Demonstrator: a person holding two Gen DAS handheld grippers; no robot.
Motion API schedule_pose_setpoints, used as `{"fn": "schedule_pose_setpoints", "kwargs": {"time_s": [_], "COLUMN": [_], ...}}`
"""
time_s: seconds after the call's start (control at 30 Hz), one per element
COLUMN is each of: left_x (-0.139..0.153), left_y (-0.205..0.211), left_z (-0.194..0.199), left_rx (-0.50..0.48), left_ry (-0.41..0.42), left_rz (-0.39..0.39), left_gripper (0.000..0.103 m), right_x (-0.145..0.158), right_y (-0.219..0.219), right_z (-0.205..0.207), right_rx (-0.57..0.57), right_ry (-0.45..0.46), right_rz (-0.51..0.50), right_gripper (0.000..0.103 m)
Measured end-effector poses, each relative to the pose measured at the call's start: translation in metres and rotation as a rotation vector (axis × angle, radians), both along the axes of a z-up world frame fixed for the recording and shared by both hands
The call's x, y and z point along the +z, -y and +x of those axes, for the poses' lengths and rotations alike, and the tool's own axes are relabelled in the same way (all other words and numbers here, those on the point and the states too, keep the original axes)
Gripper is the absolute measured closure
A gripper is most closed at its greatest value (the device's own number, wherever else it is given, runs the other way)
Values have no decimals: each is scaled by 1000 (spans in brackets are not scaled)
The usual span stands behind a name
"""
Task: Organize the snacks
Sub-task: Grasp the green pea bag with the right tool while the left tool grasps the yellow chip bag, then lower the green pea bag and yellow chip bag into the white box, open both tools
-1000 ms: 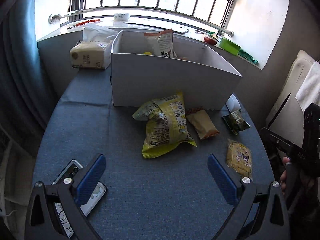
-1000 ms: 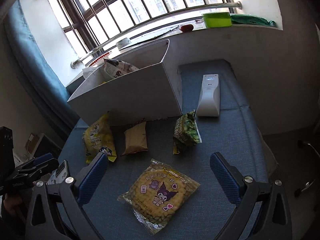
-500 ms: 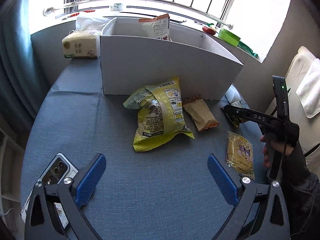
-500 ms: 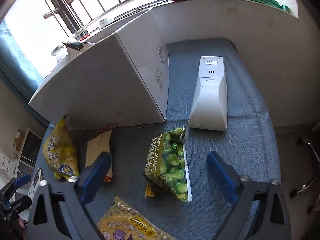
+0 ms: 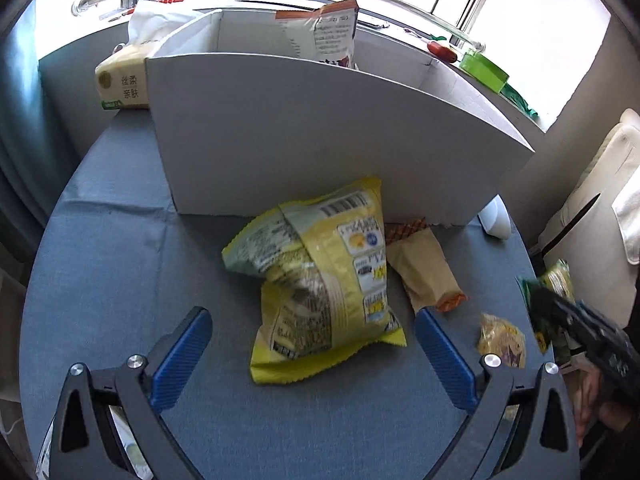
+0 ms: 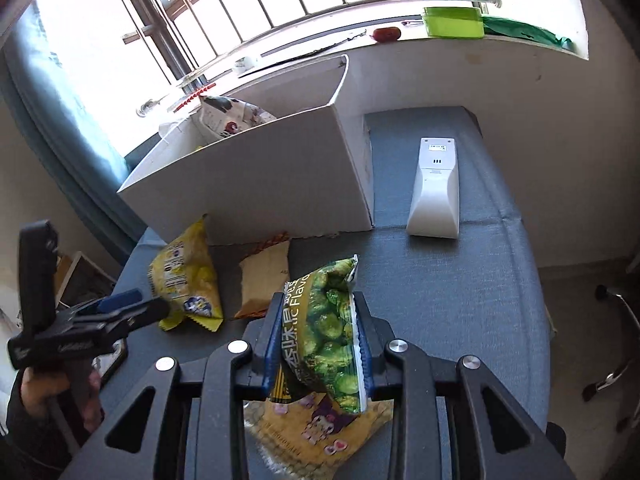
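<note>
My right gripper (image 6: 318, 308) is shut on a green garlic-pea bag (image 6: 326, 328) and holds it above a yellow cookie packet (image 6: 316, 428). My left gripper (image 5: 314, 332) is open, its blue fingers on either side of the near end of a large yellow chip bag (image 5: 320, 280) on the blue table. A tan snack pack (image 5: 424, 270) lies to its right. A white open box (image 5: 320, 136) stands behind, with a snack bag (image 5: 332, 34) upright inside. The right gripper with the green bag (image 5: 554, 280) shows at the left wrist view's right edge.
A tissue pack (image 5: 120, 84) sits left of the box. A white device (image 6: 436, 196) lies right of the box. A phone (image 5: 124, 432) lies at the table's near left under my left gripper. A window sill with a green container (image 6: 454, 22) runs behind.
My right gripper has closed on the green pea bag and lifted it off the table. My left gripper has moved forward until its fingers flank the yellow chip bag.
</note>
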State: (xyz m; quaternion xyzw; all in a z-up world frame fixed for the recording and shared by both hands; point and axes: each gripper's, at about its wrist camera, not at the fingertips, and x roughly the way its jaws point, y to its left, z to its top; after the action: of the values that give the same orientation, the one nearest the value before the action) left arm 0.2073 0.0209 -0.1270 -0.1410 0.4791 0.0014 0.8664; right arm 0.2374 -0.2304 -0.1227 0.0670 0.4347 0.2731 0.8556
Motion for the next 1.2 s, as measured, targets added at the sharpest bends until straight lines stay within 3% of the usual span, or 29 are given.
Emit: {"fn": "schedule_pose_setpoints", "kwargs": {"time_s": [0.17,0.27,0.3,0.33,0.37,0.57,0.83,1.0,1.2], "left_x": [-6,-12,-13,-14,-14,10,81,126,134], "left_y": [10,12,12,12,11,2,-11,-24,-35], "left_z": [32,39,39,38,36,5,-25,11,84], "left_rx": [4,-12,-14,-25,-35,-51,-59,-64,-36], "left_ry": [-33,-42,-42,-42,-30,69,275,365,346], "left_rz": [72,72,75,72,70,76,66,87,94], "left_gripper": [0,3,9,39,43,46,46,46,46], "right_x": [10,10,10,11,11,18,50,88,109], "right_y": [-5,-4,-2,-1,0,-3,-21,-46,-80], "right_z": [-26,-33,-34,-35,-35,-36,-20,12,79], "right_rx": [25,31,27,28,26,40,72,89,79], "right_ry": [11,11,8,3,3,27,105,218,258], "right_rz": [-11,-16,-13,-3,1,9,53,69,33], "right_gripper": [69,69,69,69,69,69,69,69,69]}}
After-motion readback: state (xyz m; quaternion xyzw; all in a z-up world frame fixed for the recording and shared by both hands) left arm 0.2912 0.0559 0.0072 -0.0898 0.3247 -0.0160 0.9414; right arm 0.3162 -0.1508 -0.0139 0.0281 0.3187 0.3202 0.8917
